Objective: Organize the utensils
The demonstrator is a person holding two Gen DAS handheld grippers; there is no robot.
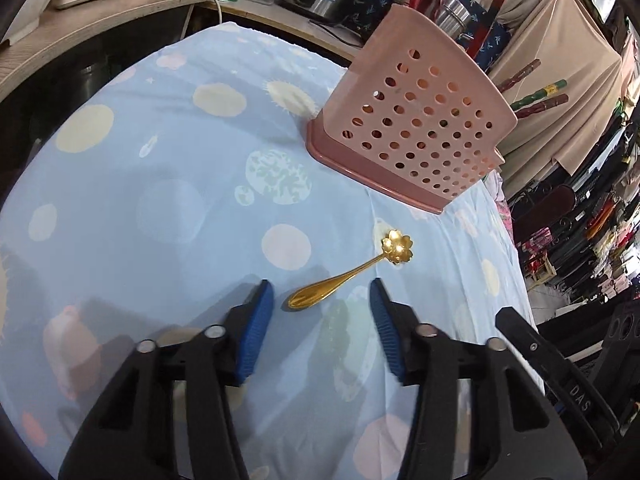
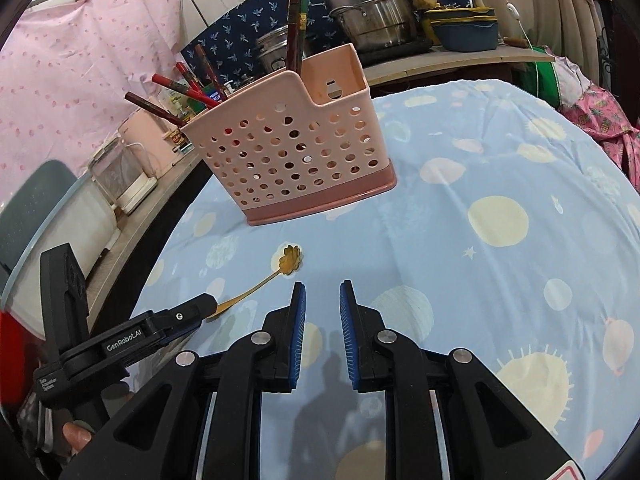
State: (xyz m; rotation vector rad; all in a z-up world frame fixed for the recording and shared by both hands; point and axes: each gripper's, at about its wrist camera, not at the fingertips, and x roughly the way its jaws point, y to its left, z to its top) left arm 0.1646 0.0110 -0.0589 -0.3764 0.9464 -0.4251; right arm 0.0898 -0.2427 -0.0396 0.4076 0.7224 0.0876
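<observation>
A gold spoon (image 1: 352, 272) with a flower-shaped bowl lies on the blue patterned cloth (image 1: 180, 208). Its handle end points between the fingers of my left gripper (image 1: 322, 292), which is open and just above the cloth. A pink perforated utensil holder (image 1: 416, 136) stands beyond the spoon and holds several red and green chopsticks (image 1: 536, 96). In the right wrist view the spoon (image 2: 276, 272) lies left of my right gripper (image 2: 322, 294), which is open a narrow gap and empty. The holder (image 2: 296, 148) stands behind it, and the left gripper (image 2: 192, 312) reaches the spoon's handle.
Steel pots (image 2: 372, 12), a blue container (image 2: 464, 32) and a pink appliance (image 2: 136, 160) sit on the counter behind the table. The cloth's edge drops off at the right in the left wrist view (image 1: 516, 264).
</observation>
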